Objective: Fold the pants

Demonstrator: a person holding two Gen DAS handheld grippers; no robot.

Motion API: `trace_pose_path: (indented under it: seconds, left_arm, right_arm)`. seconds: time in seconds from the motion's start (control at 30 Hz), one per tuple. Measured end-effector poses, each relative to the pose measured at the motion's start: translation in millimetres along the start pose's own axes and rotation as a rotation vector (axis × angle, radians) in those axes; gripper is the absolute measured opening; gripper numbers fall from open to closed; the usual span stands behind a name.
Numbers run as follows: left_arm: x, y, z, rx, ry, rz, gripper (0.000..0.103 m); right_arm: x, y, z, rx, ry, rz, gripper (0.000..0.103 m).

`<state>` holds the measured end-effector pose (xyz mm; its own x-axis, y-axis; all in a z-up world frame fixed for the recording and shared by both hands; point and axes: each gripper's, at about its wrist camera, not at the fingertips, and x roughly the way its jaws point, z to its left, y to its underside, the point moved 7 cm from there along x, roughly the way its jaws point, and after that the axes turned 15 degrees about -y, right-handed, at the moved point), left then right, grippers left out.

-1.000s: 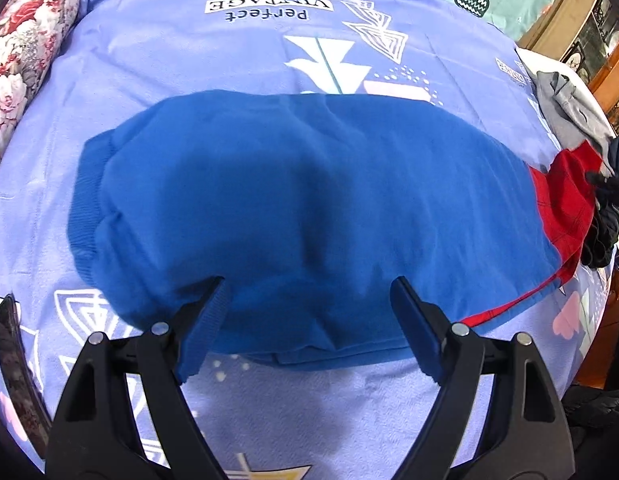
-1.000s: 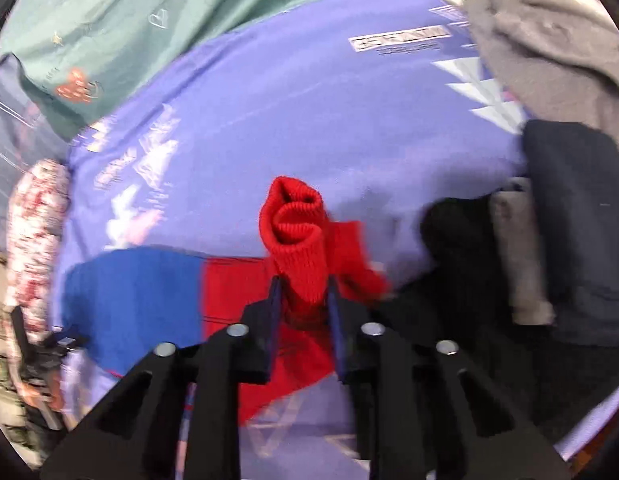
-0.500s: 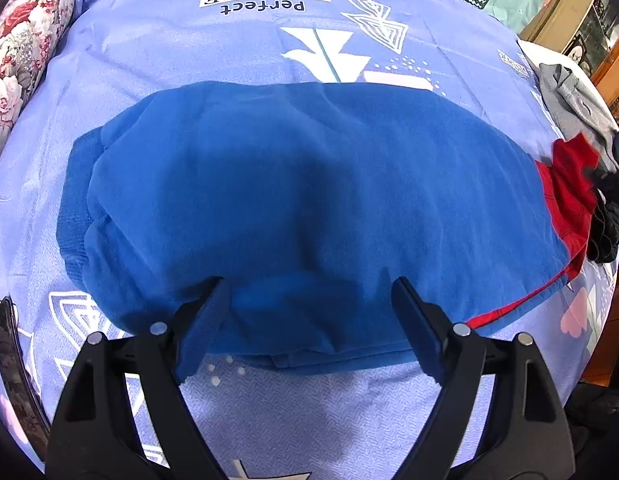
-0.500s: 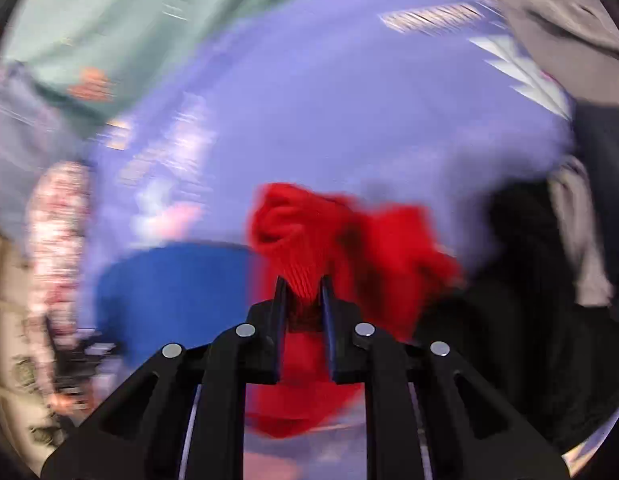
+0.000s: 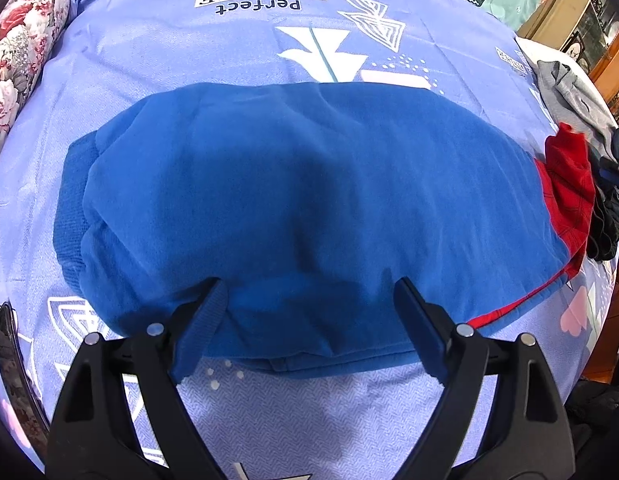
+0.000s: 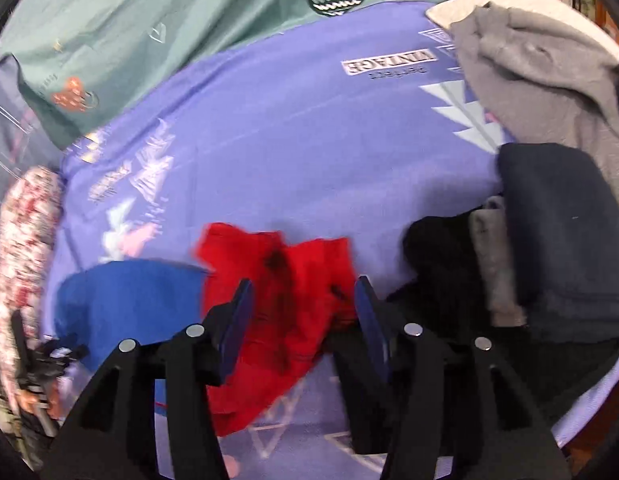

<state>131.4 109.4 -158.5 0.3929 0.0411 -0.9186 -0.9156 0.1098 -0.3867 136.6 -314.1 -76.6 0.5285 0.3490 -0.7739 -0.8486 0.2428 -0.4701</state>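
Observation:
The pants [image 5: 293, 208] are blue with a red lower part [image 5: 569, 184] and lie folded lengthwise across the purple bedsheet [image 5: 189, 48]. My left gripper [image 5: 309, 300] is open and empty, its fingers resting over the near edge of the blue fabric. In the right wrist view the red end [image 6: 293, 280] lies crumpled on the sheet beside the blue part [image 6: 129, 300]. My right gripper [image 6: 303, 312] is open just above the red fabric, holding nothing.
A pile of grey [image 6: 541, 72], navy [image 6: 565, 232] and black [image 6: 441, 264] clothes sits at the right end of the bed. A floral pillow [image 5: 17, 60] lies at the left. A teal sheet [image 6: 149, 12] lies beyond the purple one.
My right gripper was shut on the red cuff and held it up; it has opened and the red end has dropped onto the sheet. The left gripper moved slightly forward over the blue fabric.

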Motion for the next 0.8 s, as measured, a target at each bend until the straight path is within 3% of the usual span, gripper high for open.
trace_pose_path:
  seconds: [0.13, 0.27, 0.33, 0.4, 0.53, 0.6, 0.7, 0.8]
  left_arm:
    - [-0.3, 0.5, -1.0, 0.001, -0.001, 0.002, 0.086]
    - [0.0, 0.3, -1.4, -0.001, -0.003, 0.001, 0.086]
    - [0.4, 0.1, -1.3, 0.000, -0.002, 0.001, 0.086]
    - [-0.1, 0.2, -1.3, -0.001, -0.001, 0.001, 0.086]
    - [0.0, 1.7, -0.1, 0.007, 0.006, 0.001, 0.086]
    - [0.0, 2.4, -0.2, 0.012, 0.005, -0.002, 0.086]
    - [1.6, 3.5, -1.8, 0.023, -0.002, -0.007, 0.087]
    - [4.0, 4.5, -3.4, 0.038, -0.016, -0.007, 0.087]
  right_arm:
    - [26.7, 12.0, -11.9, 0.014, 0.002, 0.088, 0.039]
    - [48.4, 16.9, -11.4, -0.031, 0.064, 0.141, 0.037]
    - [59.9, 16.7, -12.0, -0.034, 0.060, 0.161, 0.016]
    - [56.8, 13.6, -11.3, -0.017, 0.037, 0.142, 0.013]
    - [-13.2, 5.5, 5.9, -0.054, -0.076, -0.025, 0.013]
    - [-43.6, 12.8, 5.5, -0.058, -0.123, -0.062, 0.013]
    - [-58.6, 39.4, -30.3, 0.016, -0.091, -0.045, 0.013]
    - [-31.0, 79.4, -77.1, 0.162, -0.063, 0.036, 0.013]
